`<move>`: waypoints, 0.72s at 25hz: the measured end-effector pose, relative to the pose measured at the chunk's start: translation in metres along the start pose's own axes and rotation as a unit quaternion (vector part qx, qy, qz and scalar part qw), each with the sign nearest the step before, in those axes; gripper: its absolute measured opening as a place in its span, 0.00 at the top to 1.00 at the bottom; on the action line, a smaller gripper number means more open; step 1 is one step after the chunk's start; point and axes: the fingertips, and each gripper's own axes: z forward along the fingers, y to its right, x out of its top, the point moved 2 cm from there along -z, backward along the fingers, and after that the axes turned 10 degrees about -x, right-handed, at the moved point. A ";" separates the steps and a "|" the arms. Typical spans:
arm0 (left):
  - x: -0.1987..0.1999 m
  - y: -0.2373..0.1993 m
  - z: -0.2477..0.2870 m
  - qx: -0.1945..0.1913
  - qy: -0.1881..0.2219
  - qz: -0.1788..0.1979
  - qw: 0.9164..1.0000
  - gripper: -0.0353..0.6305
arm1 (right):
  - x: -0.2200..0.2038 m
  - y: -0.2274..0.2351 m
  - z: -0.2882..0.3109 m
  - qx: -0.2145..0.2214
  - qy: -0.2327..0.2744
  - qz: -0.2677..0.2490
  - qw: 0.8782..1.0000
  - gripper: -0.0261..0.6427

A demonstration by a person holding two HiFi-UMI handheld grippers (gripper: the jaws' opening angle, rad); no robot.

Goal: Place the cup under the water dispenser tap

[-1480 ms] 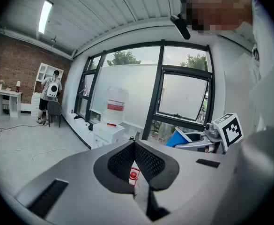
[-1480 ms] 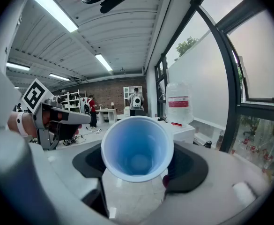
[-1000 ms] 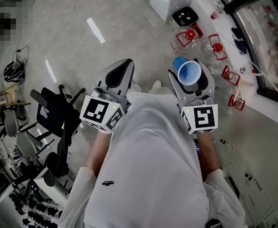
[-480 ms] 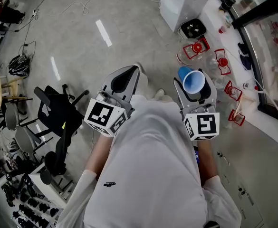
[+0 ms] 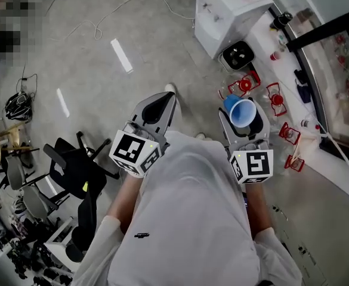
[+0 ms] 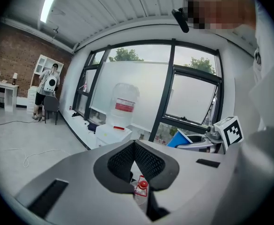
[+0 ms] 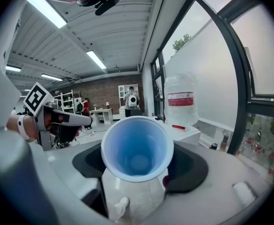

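Observation:
A blue paper cup (image 5: pixel 241 111) stands upright, mouth up, between the fingers of my right gripper (image 5: pixel 241 118), which is shut on it. In the right gripper view the cup (image 7: pixel 137 149) fills the middle, with the gripper (image 7: pixel 139 165) round its lower part. The white water dispenser (image 5: pixel 222 11) stands ahead by the window, some way from the cup. Its clear bottle (image 7: pixel 180 100) with a red label shows beyond the cup, and the dispenser (image 6: pixel 115 130) also appears in the left gripper view. My left gripper (image 5: pixel 161 98) is level beside the right one, its pads (image 6: pixel 148 161) meeting at the tip with nothing held.
A white ledge (image 5: pixel 317 159) runs along the window at the right, carrying several red-framed items (image 5: pixel 275 94) and a black square device (image 5: pixel 237 55). A black office chair (image 5: pixel 73 165) stands at the left. Cables (image 5: pixel 102 16) lie on the grey floor. A person (image 6: pixel 48 86) stands far off.
Both grippers have moved forward together towards the dispenser, which now shows more fully at the top of the head view. The cup stays in the right gripper.

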 end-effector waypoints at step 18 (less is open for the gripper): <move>0.103 -0.221 0.076 -0.090 -0.021 -0.009 0.996 0.94 | 0.076 -0.041 0.227 -0.082 -0.025 0.010 0.996 0.42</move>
